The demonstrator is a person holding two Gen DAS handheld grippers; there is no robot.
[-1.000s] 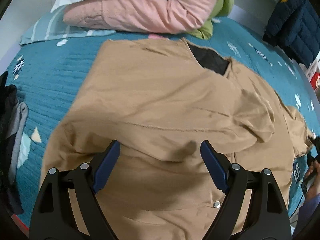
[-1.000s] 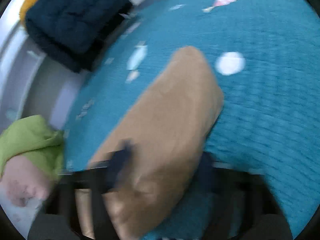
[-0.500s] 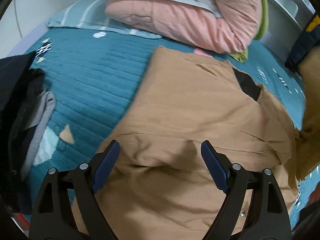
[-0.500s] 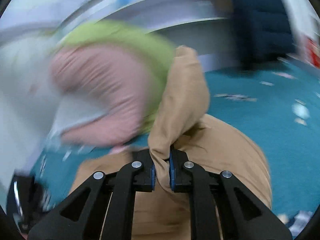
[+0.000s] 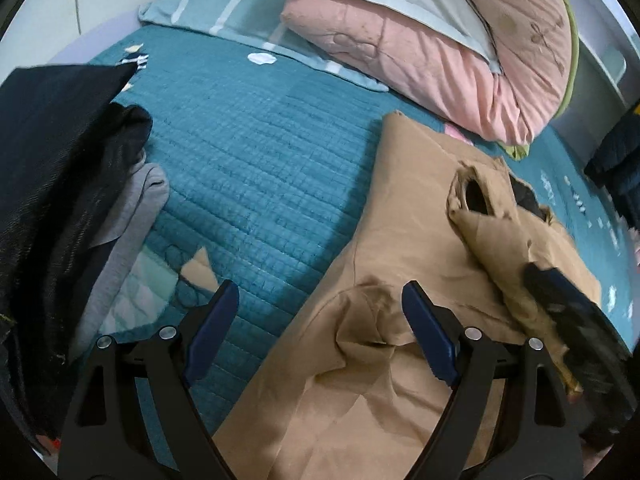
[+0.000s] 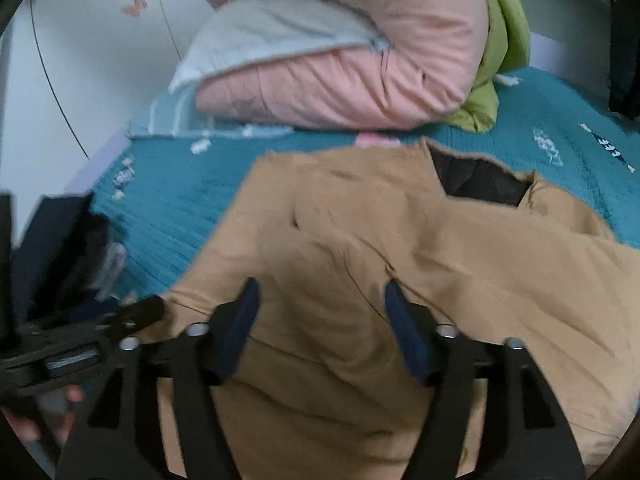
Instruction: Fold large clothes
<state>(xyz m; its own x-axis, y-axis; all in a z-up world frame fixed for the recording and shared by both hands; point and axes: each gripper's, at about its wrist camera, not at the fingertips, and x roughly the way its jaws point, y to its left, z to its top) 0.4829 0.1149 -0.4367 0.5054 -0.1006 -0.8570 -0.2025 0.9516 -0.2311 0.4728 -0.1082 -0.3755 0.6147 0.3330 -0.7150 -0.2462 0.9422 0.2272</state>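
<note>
A large tan jacket [image 5: 404,248] with a dark lining lies spread on the teal quilted bedspread [image 5: 260,168]. One sleeve [image 5: 496,236] is folded across its body, cuff toward the collar. My left gripper [image 5: 320,332] is open and empty over the jacket's left edge. My right gripper [image 6: 320,320] is open and empty just above the jacket's middle [image 6: 380,240]. The right gripper also shows at the right of the left wrist view [image 5: 568,320], resting by the folded sleeve. The left gripper's body shows at the lower left of the right wrist view [image 6: 80,340].
A pink quilt [image 5: 460,48] with a pale pillow and green bedding [image 6: 496,60] is piled at the head of the bed. Dark and grey clothes [image 5: 60,200] lie heaped at the left. A navy padded coat [image 5: 616,160] sits at the far right.
My right gripper carried the sleeve over the jacket's body, then opened and let it go. My left gripper shifted left toward the jacket's left edge, staying open.
</note>
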